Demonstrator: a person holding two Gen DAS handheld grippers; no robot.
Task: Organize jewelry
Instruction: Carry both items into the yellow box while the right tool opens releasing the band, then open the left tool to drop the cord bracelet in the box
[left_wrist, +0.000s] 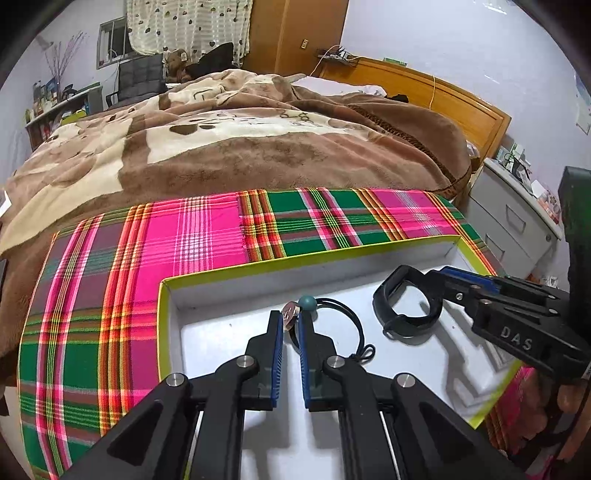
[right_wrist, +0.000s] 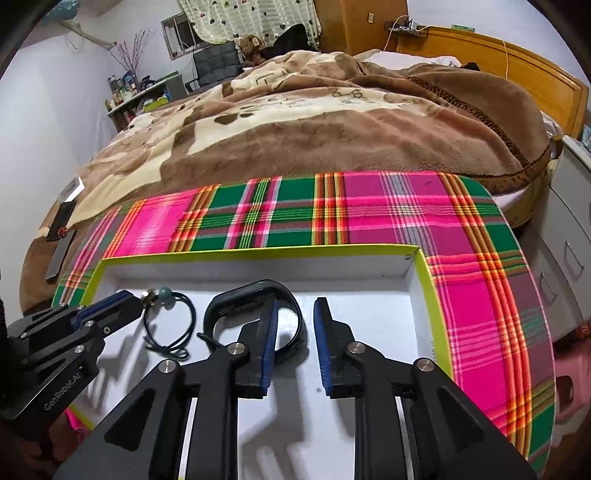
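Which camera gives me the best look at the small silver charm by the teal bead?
Left wrist view: the silver charm sits centred between the left tool tips, beside the teal bead. In the right wrist view the charm is tiny at the frame's left, partly hidden by that tool.

I see a shallow white box (left_wrist: 369, 254) with a yellow-green rim lying open on the plaid cloth. Inside it, toward its left, a thin black cord necklace (left_wrist: 351, 325) lies looped, with a teal bead (left_wrist: 307, 302) and a small silver pendant (left_wrist: 290, 314). Just right of the necklace, a black band bracelet (right_wrist: 255, 317) lies flat.
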